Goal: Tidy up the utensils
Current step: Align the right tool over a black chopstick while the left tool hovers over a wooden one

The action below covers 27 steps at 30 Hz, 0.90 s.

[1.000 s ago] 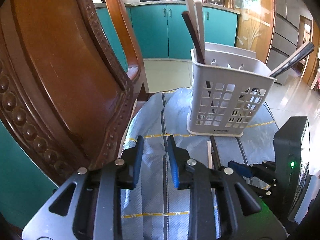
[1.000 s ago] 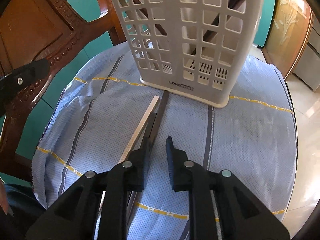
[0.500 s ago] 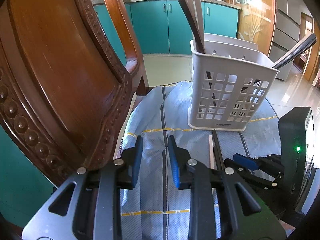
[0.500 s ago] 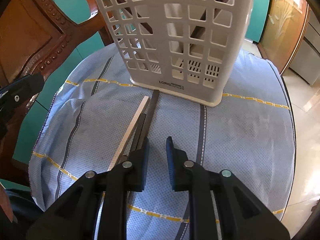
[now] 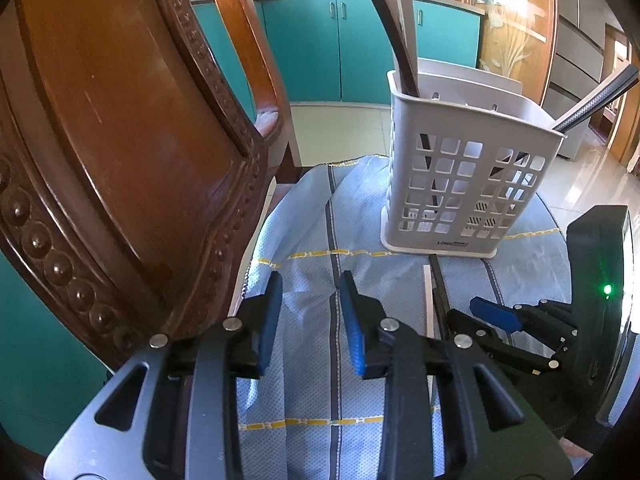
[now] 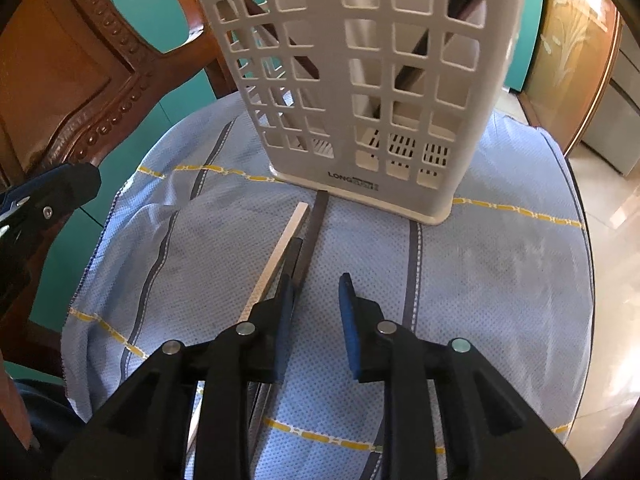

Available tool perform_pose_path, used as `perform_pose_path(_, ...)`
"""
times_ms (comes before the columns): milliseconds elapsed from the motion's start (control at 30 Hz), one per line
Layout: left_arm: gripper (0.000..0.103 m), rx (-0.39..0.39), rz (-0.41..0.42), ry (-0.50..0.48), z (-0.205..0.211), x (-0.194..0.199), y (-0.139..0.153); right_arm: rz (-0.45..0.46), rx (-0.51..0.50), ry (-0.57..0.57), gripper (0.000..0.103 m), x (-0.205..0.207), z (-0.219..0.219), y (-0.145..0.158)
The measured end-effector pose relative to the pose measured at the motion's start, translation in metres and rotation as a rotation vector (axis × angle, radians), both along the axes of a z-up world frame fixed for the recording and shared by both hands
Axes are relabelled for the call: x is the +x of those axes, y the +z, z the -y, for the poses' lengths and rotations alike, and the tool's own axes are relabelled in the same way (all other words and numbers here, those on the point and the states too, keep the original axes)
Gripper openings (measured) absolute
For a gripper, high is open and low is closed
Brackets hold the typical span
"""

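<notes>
Right gripper (image 6: pixel 314 296): low centre of the right wrist view, jaws parted and just widened, nothing between the pads; cloth only in the gap.
Left gripper (image 5: pixel 308 300): low centre of the left wrist view, jaws also parted and just widened a little, empty, over bare cloth.
Chopsticks (image 6: pixel 298 236): flat on the cloth, a pale one and dark ones side by side, just left of the right gripper's left finger (image 6: pixel 286 300); near ends hidden under that finger.
Long axis: from lower left of the frame up to the upper centre, far tips toward the basket, the dark tip almost touching its base.
Basket (image 6: pixel 360 80): upright at the top of the frame, some sticks already leaning inside.
Step in hand, probably: picking up the loose chopsticks.
How to do well: shift slightly to the left so that the sticks lie between the pads, go down to the cloth, close across the long axis, not along it; better to avoid pinching the cloth (image 6: pixel 480 280).
Risk: thin sticks may roll apart or slip out.
</notes>
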<state>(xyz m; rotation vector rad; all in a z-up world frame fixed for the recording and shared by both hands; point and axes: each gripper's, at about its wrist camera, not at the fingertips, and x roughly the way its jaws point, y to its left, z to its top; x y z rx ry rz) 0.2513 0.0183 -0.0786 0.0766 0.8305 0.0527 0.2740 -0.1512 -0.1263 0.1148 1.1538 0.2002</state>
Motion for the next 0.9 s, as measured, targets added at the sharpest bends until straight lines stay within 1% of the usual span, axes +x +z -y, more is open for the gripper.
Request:
perform_pose_path(167, 0.031, 0.004, -0.003, 0.001, 0.000, 0.000, -0.002, 0.012, -0.027, 0.017, 0.029, -0.002, -0.010, 0.002)
perform_pose_path(367, 0.031, 0.005, -0.011, 0.005, -0.001, 0.001, -0.005, 0.010, -0.025, 0.028, 0.029, -0.005, -0.016, 0.000)
perform_pose_path(567, 0.031, 0.008, -0.015, 0.007, -0.001, 0.001, -0.007, -0.001, -0.064, 0.034, 0.029, -0.002, -0.019, 0.000)
perform_pose_path(700, 0.031, 0.010, -0.019, 0.007, -0.001, 0.001, -0.008, -0.032, -0.040, 0.018, 0.029, 0.001, -0.012, -0.003)
perform_pose_path(900, 0.031, 0.007, -0.022, 0.011, -0.003, 0.002, -0.010, -0.030, -0.037, 0.022, 0.029, 0.000, -0.014, -0.003)
